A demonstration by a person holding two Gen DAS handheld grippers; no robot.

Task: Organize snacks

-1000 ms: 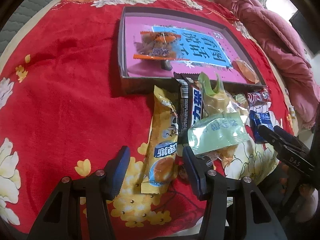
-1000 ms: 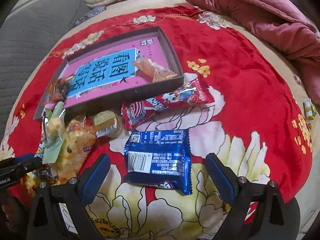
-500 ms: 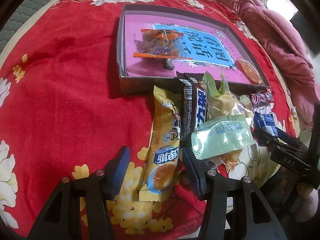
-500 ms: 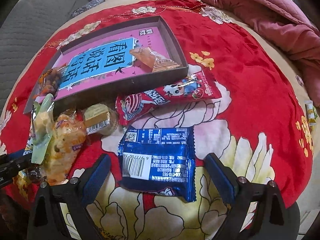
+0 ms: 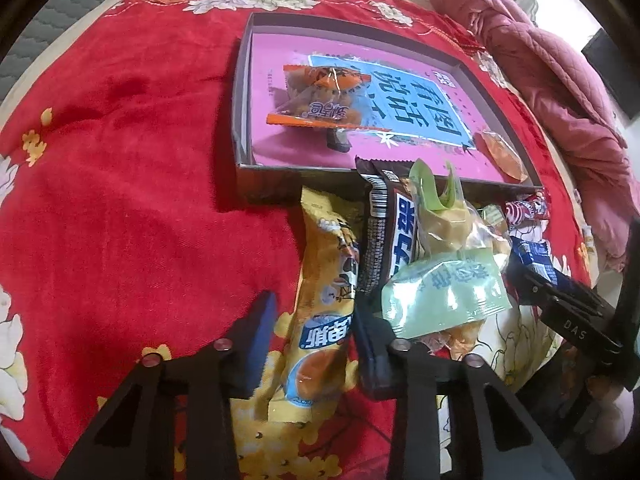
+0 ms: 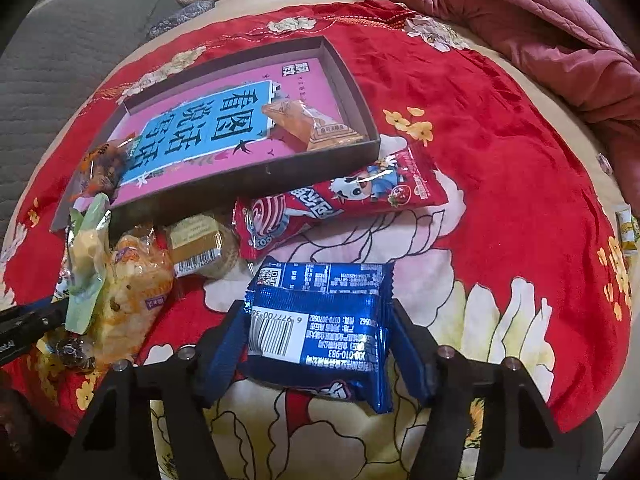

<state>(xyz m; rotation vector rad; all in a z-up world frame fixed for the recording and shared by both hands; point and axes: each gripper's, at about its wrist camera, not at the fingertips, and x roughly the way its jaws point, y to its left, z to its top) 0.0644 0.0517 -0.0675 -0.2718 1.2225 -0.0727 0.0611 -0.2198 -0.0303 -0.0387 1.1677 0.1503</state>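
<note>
Your left gripper point(image 5: 314, 330) has just closed on the yellow packet point(image 5: 326, 304), your right gripper point(image 6: 316, 344) on the blue packet point(image 6: 320, 320). Both seem pinched near their ends; lifting fast could let them slip before the box point(image 6: 240, 178).

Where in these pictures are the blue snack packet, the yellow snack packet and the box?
blue snack packet point(image 6: 320, 320), right wrist view, its barcode face.
yellow snack packet point(image 5: 324, 300), left wrist view, mid-wrapper.
box point(image 5: 242, 92), left wrist view, left wall.

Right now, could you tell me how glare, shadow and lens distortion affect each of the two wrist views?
Left wrist view: fisheye bends the box rim, its wall casts a dark shadow on the red cloth, the green packet glares pale. Right wrist view: edges curve and darken, the red packet shows a small glint, the blue packet print stays readable.
</note>
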